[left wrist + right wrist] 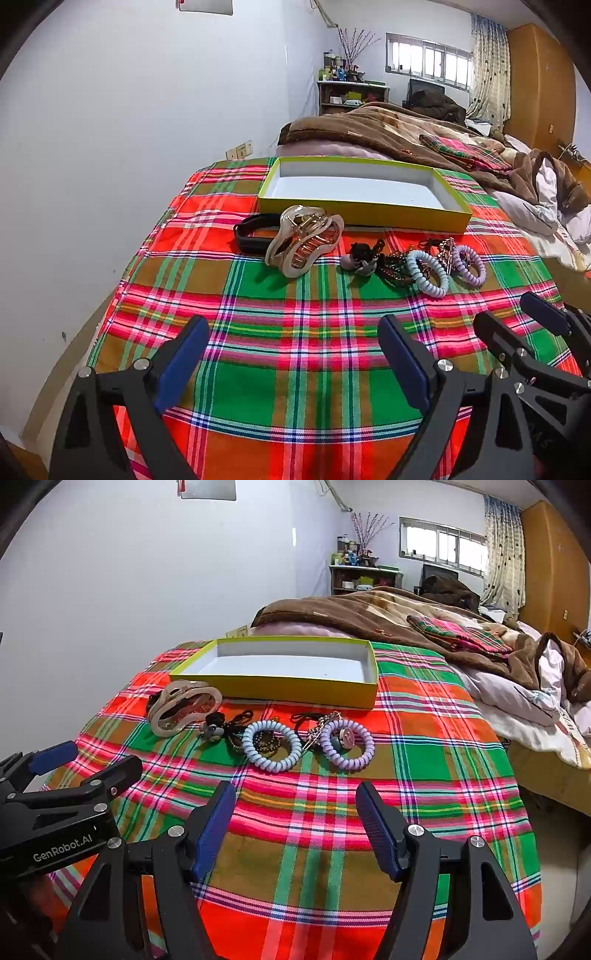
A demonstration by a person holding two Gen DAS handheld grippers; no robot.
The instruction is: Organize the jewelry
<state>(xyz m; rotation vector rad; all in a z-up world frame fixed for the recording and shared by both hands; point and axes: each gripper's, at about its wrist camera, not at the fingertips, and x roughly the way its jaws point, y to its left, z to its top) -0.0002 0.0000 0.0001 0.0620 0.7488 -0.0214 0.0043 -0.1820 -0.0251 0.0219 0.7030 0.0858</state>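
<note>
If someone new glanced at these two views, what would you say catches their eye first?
The loud red-and-green plaid cloth over the bed dominates both views. On it, a row of hair accessories: a big beige claw clip at the left, a pale blue coil tie and a lilac coil tie to its right. Behind them lies an empty yellow-green box, and both grippers, left and right, hang open in front of the row.
</note>
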